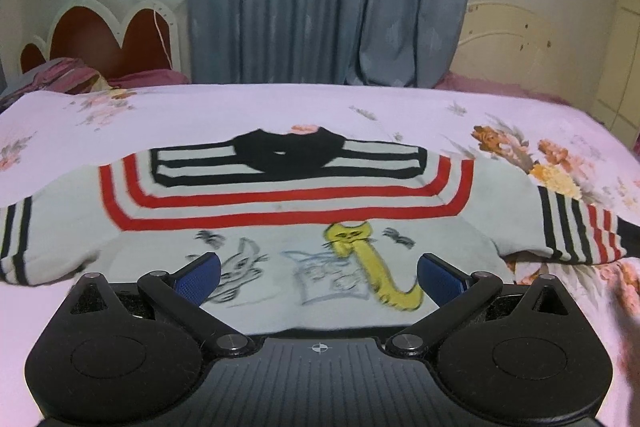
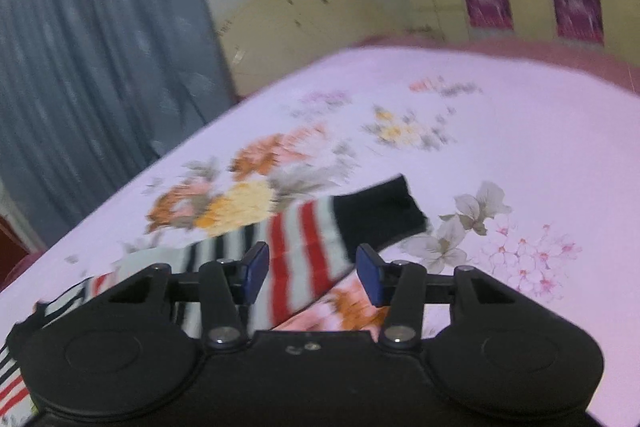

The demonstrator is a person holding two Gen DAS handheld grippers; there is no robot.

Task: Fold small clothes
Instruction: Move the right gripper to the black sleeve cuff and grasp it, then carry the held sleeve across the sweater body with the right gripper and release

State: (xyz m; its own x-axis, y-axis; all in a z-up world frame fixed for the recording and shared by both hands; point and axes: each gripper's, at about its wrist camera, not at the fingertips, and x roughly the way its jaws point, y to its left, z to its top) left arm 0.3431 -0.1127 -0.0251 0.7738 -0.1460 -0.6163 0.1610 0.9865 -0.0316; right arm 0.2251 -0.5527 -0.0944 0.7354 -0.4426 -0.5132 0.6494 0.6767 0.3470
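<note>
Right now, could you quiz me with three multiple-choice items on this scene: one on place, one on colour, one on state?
1. Where does the sweater lie?
A. on the flowered bedsheet
B. on a chair
C. on the floor

2. What colour is the long-necked cat on its front?
A. green
B. yellow
C. purple

3. How is the sweater's right sleeve?
A. folded over the chest
B. rolled up
C. stretched out flat

Key: 1 A, pink flowered sheet shows all round it; 2 B, the cat is plainly yellow; 3 C, the sleeve lies outward, black cuff at its end.
</note>
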